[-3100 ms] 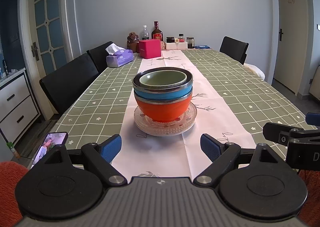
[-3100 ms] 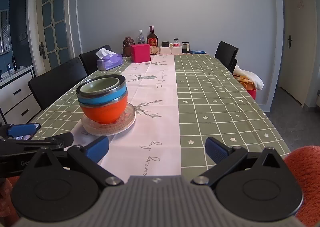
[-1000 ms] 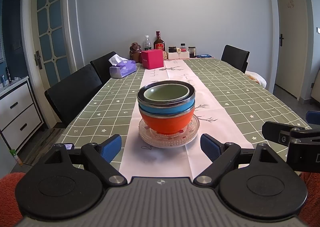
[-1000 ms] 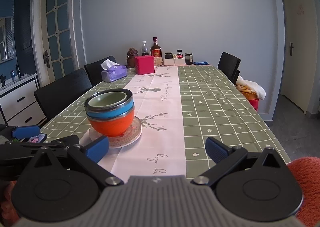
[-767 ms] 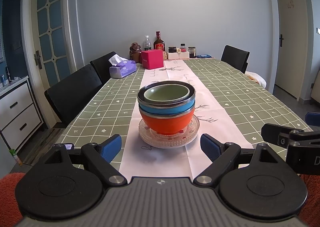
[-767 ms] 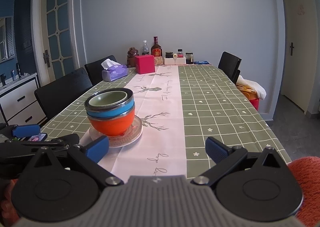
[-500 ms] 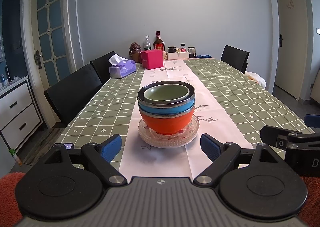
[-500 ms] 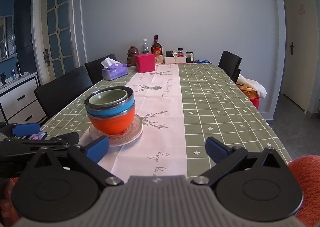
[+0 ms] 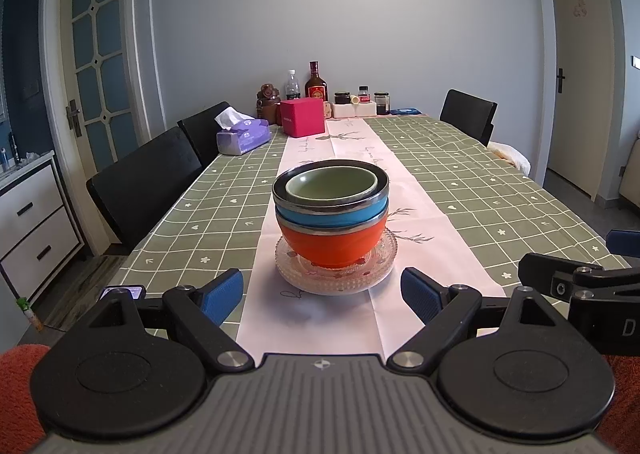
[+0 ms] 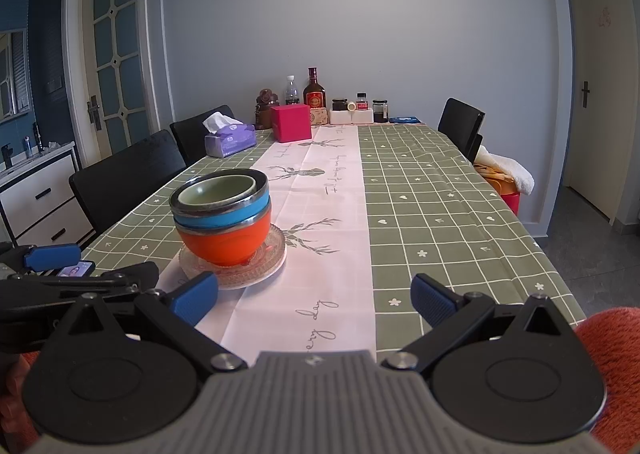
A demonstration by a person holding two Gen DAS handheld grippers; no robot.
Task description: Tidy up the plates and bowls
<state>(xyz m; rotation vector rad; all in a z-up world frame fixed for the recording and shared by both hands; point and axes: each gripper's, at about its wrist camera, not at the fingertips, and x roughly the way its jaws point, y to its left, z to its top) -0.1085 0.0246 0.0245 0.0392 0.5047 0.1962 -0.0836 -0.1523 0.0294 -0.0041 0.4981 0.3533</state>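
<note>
On the surface (image 9: pixel 460 190), the bowl stack (image 9: pixel 331 214) rests on the glass plate (image 9: pixel 336 268), unmoved over the last seconds, while both hand-held grippers, left (image 9: pixel 322 292) and right (image 10: pixel 314 300), remain spread and empty just short of it, suggesting organizing is complete.

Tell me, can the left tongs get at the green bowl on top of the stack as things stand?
Probably yes: the left tongs are open, the green bowl sits uncovered right ahead, nothing between.

Left gripper (image 9: pixel 322 292): held level, fingers (image 9: pixel 221 296) spread wide, nothing gripped.
Right gripper (image 10: pixel 314 300): held alongside, fingers (image 10: pixel 434 304) spread wide, nothing gripped.
</note>
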